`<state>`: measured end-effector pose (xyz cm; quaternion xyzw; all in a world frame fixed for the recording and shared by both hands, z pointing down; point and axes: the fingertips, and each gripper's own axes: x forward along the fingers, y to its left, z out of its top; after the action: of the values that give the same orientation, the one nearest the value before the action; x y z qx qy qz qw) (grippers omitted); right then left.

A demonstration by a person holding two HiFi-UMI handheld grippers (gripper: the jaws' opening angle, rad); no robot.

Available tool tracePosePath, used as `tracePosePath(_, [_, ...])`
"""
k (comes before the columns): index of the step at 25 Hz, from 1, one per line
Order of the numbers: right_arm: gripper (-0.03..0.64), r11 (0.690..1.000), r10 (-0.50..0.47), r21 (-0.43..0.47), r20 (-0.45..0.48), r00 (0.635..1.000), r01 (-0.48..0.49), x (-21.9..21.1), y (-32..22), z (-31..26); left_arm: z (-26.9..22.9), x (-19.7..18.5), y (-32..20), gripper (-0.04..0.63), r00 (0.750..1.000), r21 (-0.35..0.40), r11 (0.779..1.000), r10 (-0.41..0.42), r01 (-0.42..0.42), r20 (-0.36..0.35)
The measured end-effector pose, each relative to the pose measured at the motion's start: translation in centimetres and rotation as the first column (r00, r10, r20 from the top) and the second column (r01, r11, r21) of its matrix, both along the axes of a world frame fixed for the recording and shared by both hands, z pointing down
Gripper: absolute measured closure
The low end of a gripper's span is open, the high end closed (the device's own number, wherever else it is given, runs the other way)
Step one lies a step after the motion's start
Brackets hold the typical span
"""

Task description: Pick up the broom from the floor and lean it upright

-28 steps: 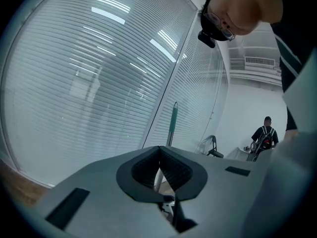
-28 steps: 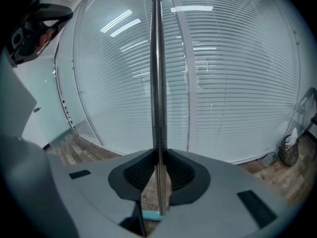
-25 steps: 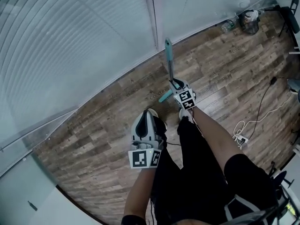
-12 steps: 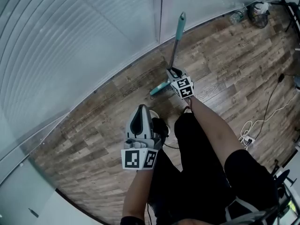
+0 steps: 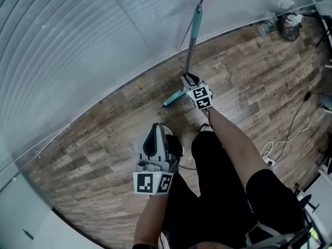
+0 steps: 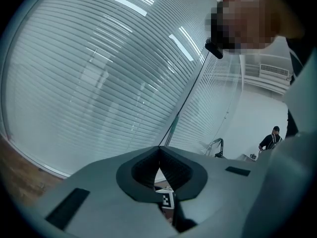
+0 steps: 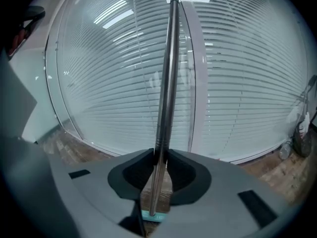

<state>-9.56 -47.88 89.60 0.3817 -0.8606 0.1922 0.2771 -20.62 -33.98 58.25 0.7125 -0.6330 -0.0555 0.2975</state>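
The broom stands nearly upright, its steel pole (image 5: pixel 190 48) and teal grip (image 5: pixel 196 19) rising against the blinds and its teal head (image 5: pixel 174 97) on the wood floor. My right gripper (image 5: pixel 191 80) holds the pole low down. In the right gripper view the pole (image 7: pixel 167 73) runs up between the jaw tips of my right gripper (image 7: pixel 159 152), which still touch it on both sides, though the jaws have just been opening a little. My left gripper (image 5: pixel 155 128) hangs apart near the person's legs, its tips (image 6: pixel 159 148) together and holding nothing.
Slatted blinds (image 5: pixel 78 45) and a window post (image 7: pixel 197 63) fill the wall behind the broom. A white cable with a power strip (image 5: pixel 268 161) lies on the floor at right. Bottles and a bin (image 5: pixel 286 24) sit in the far right corner.
The broom's handle has tipped further up toward the blinds, with its head now on the floor. Both grippers have sunk lower; the left one stays empty.
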Motion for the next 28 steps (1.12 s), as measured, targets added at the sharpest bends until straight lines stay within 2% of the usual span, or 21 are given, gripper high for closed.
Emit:
tracePosePath(6, [0.512, 0.999, -0.05, 0.003, -0.078, 0.996, 0.051, -0.6, -0.5, 0.5, -0.8, -0.6, -0.5, 0.577, 0.999, 0.019, 1.0, -0.004, 0.005, -0.036])
tracePosePath(10, [0.502, 0.997, -0.073, 0.015, -0.112, 0.991, 0.075, -0.5, -0.5, 0.4, -0.9, -0.4, -0.5, 0.577, 0.999, 0.013, 1.0, 0.025, -0.024, -0.043])
tracePosePath(16, [0.478, 0.991, -0.125, 0.042, -0.097, 0.987, 0.13, -0.7, -1.0, -0.5, -0.6, -0.2, -1.0, 0.577, 0.998, -0.004, 0.999, 0.033, -0.033, -0.044])
tracePosePath(23, [0.448, 0.992, -0.115, 0.049, -0.047, 0.992, 0.117, 0.0, -0.7, -3.7, -0.9, 0.3, -1.1, 0.577, 0.998, 0.001, 0.999, 0.05, -0.05, -0.037])
tracePosePath(28, [0.442, 0.992, -0.118, 0.043, -0.026, 0.993, 0.119, 0.6, 0.7, -9.2, -2.6, -0.1, -1.5, 0.577, 0.992, -0.02, 1.0, -0.001, -0.002, -0.126])
